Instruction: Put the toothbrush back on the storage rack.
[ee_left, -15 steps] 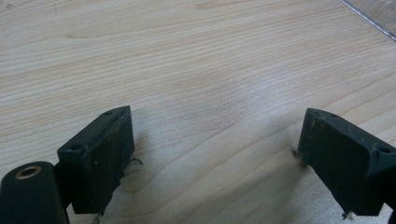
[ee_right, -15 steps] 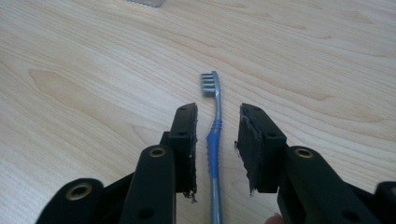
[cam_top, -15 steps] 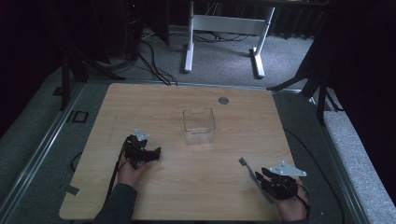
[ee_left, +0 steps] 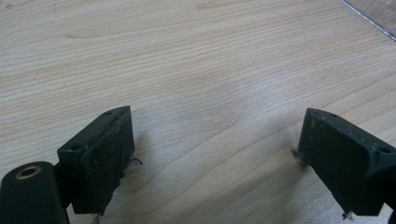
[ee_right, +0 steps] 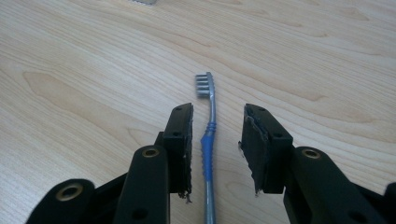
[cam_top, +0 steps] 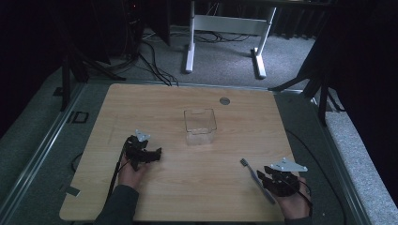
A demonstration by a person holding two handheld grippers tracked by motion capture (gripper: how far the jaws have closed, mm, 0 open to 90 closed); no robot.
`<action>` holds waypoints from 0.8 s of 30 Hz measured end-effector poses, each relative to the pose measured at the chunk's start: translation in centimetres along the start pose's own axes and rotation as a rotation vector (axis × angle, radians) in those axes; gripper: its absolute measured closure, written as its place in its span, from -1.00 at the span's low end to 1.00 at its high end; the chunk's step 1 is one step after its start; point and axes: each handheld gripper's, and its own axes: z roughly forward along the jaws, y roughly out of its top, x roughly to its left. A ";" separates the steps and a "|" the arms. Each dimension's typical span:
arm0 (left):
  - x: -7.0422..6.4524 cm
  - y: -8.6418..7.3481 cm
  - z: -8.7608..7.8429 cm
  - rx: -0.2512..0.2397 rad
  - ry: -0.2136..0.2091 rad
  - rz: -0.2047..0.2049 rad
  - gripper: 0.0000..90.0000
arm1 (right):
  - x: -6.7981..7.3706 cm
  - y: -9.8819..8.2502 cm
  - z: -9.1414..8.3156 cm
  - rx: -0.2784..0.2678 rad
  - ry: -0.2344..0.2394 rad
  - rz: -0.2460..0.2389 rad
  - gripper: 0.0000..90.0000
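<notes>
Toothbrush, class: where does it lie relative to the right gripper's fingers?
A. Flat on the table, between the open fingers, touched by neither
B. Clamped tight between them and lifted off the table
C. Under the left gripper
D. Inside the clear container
A: in the right gripper view the toothbrush lies flat on the wooden table, with a gap to each side between its handle and the right gripper.

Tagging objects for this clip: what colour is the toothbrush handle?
Blue grip on a grey toothbrush, clearest in the right gripper view.
</notes>
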 end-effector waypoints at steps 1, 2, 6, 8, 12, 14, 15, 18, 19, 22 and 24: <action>0.0 0.0 0.0 0.000 0.000 0.000 -0.76 | 0.0 0.1 0.0 0.004 0.001 -0.001 0.40; 0.0 0.0 0.0 0.000 0.000 0.000 -0.76 | 0.0 0.2 0.0 0.008 0.002 -0.004 0.40; 0.0 0.0 0.0 0.000 0.000 -0.002 -0.76 | 0.0 0.6 -0.1 0.025 0.000 -0.015 0.41; 0.0 0.0 0.0 0.000 0.000 -0.001 -0.76 | 0.1 0.7 -0.1 0.028 0.000 -0.020 0.41; 0.0 0.0 0.0 -0.001 0.000 -0.002 -0.76 | 0.1 1.1 -0.1 0.038 0.005 -0.028 0.41; 0.0 0.0 0.0 0.000 -0.001 -0.001 -0.76 | 0.1 1.3 0.1 0.046 0.010 -0.027 0.41; 0.0 0.0 0.0 0.000 0.000 -0.002 -0.76 | 0.2 1.3 0.1 0.049 0.011 -0.029 0.41; 0.0 0.0 0.0 0.000 0.000 -0.002 -0.76 | 0.3 1.5 0.3 0.058 0.014 -0.032 0.41; 0.0 0.0 0.0 -0.001 0.000 -0.002 -0.76 | 0.3 1.6 0.3 0.061 0.014 -0.033 0.41; 0.0 0.0 0.0 0.000 0.000 -0.001 -0.76 | 0.5 1.8 0.4 0.066 0.018 -0.039 0.41; 0.0 0.0 0.0 0.000 0.000 -0.001 -0.76 | 0.5 1.9 0.5 0.072 0.019 -0.042 0.41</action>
